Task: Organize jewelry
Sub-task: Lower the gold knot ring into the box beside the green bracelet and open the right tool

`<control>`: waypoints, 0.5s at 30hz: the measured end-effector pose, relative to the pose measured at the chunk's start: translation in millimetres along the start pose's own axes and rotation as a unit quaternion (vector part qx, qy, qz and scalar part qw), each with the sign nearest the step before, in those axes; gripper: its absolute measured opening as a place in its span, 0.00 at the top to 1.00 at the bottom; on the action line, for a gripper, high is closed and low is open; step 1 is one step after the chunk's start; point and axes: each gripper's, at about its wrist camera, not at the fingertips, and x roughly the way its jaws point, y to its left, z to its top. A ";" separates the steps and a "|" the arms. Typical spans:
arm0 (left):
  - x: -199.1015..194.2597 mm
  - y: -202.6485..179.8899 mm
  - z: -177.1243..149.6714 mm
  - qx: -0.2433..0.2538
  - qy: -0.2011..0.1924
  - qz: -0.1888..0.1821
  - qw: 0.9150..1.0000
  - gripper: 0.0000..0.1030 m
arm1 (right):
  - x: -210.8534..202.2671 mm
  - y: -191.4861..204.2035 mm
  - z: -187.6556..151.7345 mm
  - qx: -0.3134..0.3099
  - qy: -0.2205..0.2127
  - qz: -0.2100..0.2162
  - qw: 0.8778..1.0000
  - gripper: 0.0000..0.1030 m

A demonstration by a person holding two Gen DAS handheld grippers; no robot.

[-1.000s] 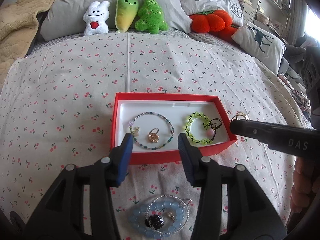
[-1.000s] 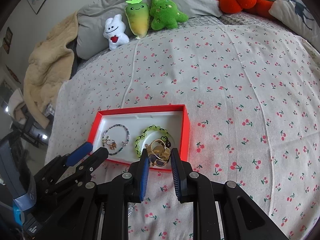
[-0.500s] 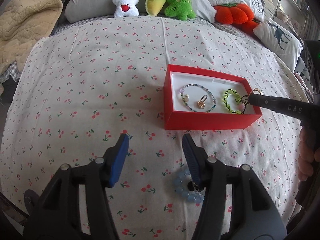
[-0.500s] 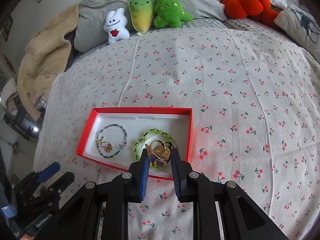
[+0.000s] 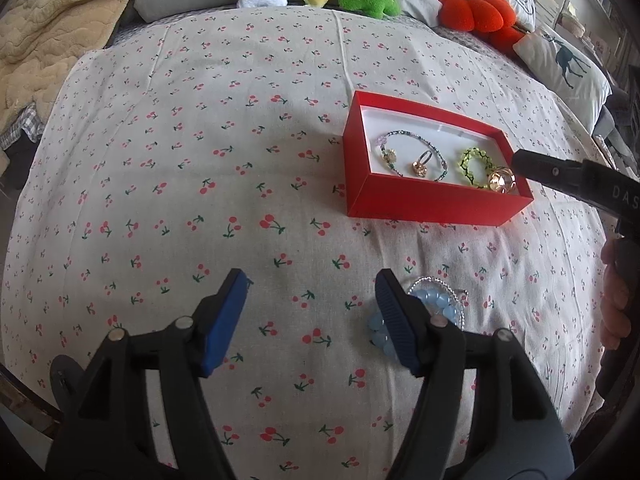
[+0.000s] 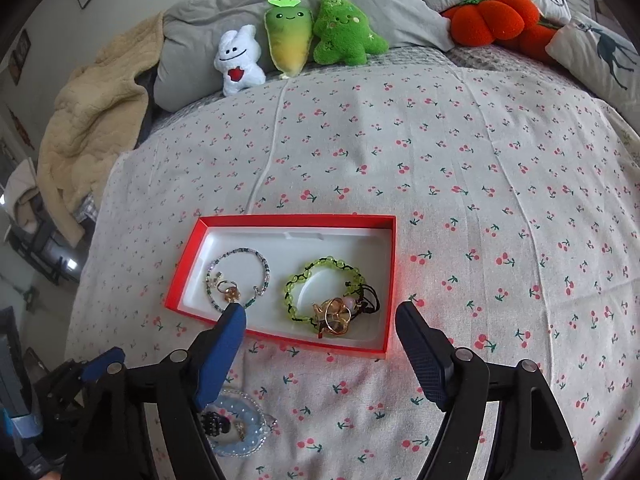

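On the cherry-print bedspread [image 6: 480, 152] sits a red box [image 6: 390, 280] with a white lining, near the bedspread's front edge. Inside, toward its left end, lies a thin beaded bracelet [image 6: 264, 268] with a small gold ring [image 6: 229, 290] inside its loop. Toward the right end lies a lime-green bead bracelet [image 6: 308, 270] with a black cord, and on its front right part rests a cluster of gold rings [image 6: 334, 316], lying free on the lining.

The right gripper [image 6: 320, 336] hangs over the box's front wall; its jaws have just been opening and now stand wide apart, with the gold rings lying below the gap and neither pad touching them. In the left wrist view its black finger reaches over the box's right end beside the gold rings [image 5: 501, 179].

The left gripper [image 5: 310, 310] is spread as well, its jaws having just been opening, with only bare bedspread between them. Just beside its right finger [image 5: 394, 320], partly hidden by it, lies a pale blue bead bracelet [image 5: 438, 304] ringed by a thin silver chain, in front of the box and apart from it. The right wrist view shows the same blue bracelet [image 6: 248, 416] with a dark bead piece [image 6: 214, 424] and a small gold piece inside its loop.

At the bedspread's far edge 3 plush toys [image 6: 296, 40] lean on a grey pillow [image 6: 224, 4].
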 end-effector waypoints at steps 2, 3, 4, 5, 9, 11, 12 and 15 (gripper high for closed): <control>-0.5 0.6 -1.1 0.003 0.004 0.003 1.000 0.30 | -4.7 3.8 -3.5 -0.009 0.001 0.003 1.000 0.24; -0.5 1.4 -1.8 0.004 0.007 0.004 1.000 0.29 | -6.8 5.0 -6.0 -0.013 0.001 0.003 1.000 0.24; -0.6 2.2 -2.9 0.004 0.010 0.005 1.000 0.27 | -8.2 6.2 -8.9 -0.016 0.002 0.001 1.000 0.24; -0.5 3.6 -4.1 0.002 0.013 0.005 1.000 0.25 | -9.1 7.2 -12.0 -0.019 0.005 -0.001 1.000 0.24; 3.8 10.1 -10.7 -0.010 0.036 0.004 0.999 0.23 | -8.3 9.9 -24.9 -0.031 0.028 -0.010 0.999 0.24; 5.8 12.1 -14.5 -0.013 0.047 0.003 0.999 0.22 | -9.3 12.1 -32.0 -0.042 0.034 -0.014 0.998 0.24; 6.0 11.9 -16.9 -0.013 0.051 0.002 0.999 0.22 | -10.3 13.4 -35.1 -0.048 0.035 -0.017 0.998 0.24; 4.9 12.9 -23.4 -0.013 0.060 -0.003 0.998 0.22 | -13.3 17.9 -43.3 -0.063 0.037 -0.021 0.997 0.24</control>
